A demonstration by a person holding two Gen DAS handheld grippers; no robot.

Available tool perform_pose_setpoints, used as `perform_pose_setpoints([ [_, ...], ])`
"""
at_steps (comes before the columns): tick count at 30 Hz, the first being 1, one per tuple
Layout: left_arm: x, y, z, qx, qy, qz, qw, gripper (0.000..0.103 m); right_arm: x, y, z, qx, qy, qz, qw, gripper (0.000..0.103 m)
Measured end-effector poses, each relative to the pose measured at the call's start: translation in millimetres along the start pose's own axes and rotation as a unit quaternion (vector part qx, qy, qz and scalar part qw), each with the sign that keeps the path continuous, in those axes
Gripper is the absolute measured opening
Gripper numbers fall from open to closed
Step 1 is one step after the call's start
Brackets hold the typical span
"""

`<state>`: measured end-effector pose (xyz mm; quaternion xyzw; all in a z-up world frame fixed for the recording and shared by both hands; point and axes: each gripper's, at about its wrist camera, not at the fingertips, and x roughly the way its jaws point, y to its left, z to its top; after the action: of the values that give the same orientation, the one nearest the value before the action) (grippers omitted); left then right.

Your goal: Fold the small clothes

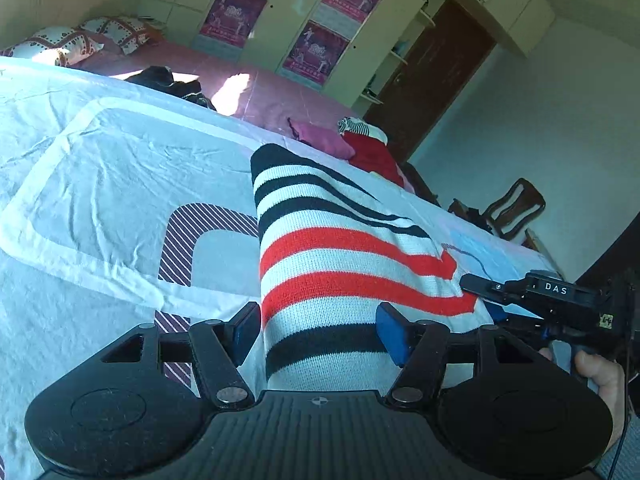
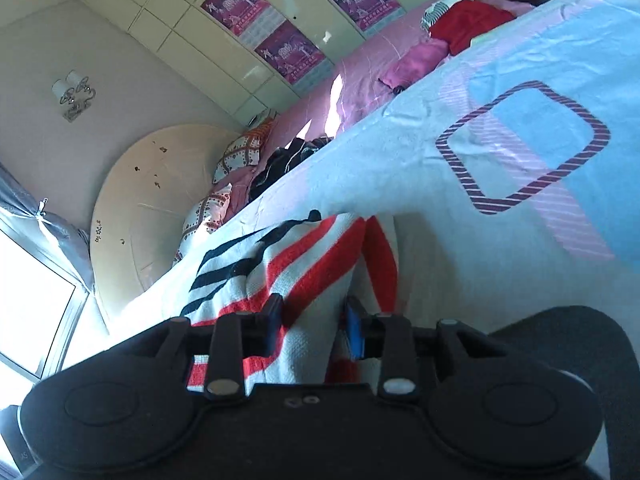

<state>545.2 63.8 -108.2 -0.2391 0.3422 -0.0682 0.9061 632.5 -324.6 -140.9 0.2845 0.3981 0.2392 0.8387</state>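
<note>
A small knitted garment (image 1: 340, 252) with white, black and red stripes lies on the pale blue bed sheet (image 1: 100, 168). My left gripper (image 1: 318, 330) is open, its blue pads on either side of the garment's near end. My right gripper (image 2: 316, 324) has its pads close together with a raised fold of the striped garment (image 2: 296, 264) between them; whether they pinch it is unclear. The right gripper also shows in the left wrist view (image 1: 520, 292), at the garment's right edge, held by a hand.
Pink and red clothes (image 1: 360, 144) and a dark garment (image 1: 168, 80) lie at the far side of the bed. Pillows (image 1: 68, 40), a cream wardrobe with posters (image 1: 280, 20), a brown door (image 1: 432, 76) and a wooden chair (image 1: 516, 208) stand beyond.
</note>
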Motion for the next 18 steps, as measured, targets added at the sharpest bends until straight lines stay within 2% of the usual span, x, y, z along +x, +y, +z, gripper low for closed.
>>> perform_pose_setpoints([
  [2, 4, -1, 2, -0.002, 0.009, 0.005, 0.9999, 0.062, 0, 13, -1, -0.05, -0.018, -0.024, 0.998, 0.012],
  [5, 2, -9, 2, 0.021, 0.006, 0.013, 0.9997, 0.062, -28, 36, -15, -0.116, -0.065, -0.045, 0.99, 0.011],
  [6, 3, -9, 1, 0.024, 0.007, 0.012, 0.9996, 0.062, -28, 35, -19, -0.126, -0.067, -0.057, 0.988, 0.011],
  [7, 6, -7, -1, 0.021, 0.01, 0.011, 0.9997, 0.062, -18, 27, -19, -0.114, -0.047, -0.066, 0.99, 0.011],
  [8, 9, -4, -2, 0.014, 0.017, 0.014, 0.9997, 0.062, -5, 15, -18, -0.09, -0.02, -0.073, 0.993, 0.013],
  [9, 12, -1, -3, 0.008, 0.021, 0.011, 0.9997, 0.063, 3, 3, -17, -0.068, -0.015, -0.069, 0.995, 0.013],
  [10, 13, 2, -3, 0.003, 0.023, 0.013, 0.9996, 0.069, 4, -2, -14, -0.053, -0.019, -0.064, 0.996, 0.014],
  [11, 13, 3, -2, 0.003, 0.024, 0.017, 0.9996, 0.071, 3, -2, -11, -0.043, -0.018, -0.063, 0.997, 0.019],
  [12, 12, 3, -1, 0.005, 0.024, 0.018, 0.9995, 0.071, -1, 0, -9, -0.043, -0.018, -0.064, 0.997, 0.026],
  [15, -6, -3, -1, 0.031, 0.01, 0.008, 0.9995, 0.071, -39, 14, -18, -0.078, -0.053, -0.068, 0.993, 0.03],
  [18, -22, -7, -11, 0.041, 0.01, -0.011, 0.9991, 0.07, -64, 18, -38, -0.075, -0.025, -0.04, 0.996, 0.039],
])
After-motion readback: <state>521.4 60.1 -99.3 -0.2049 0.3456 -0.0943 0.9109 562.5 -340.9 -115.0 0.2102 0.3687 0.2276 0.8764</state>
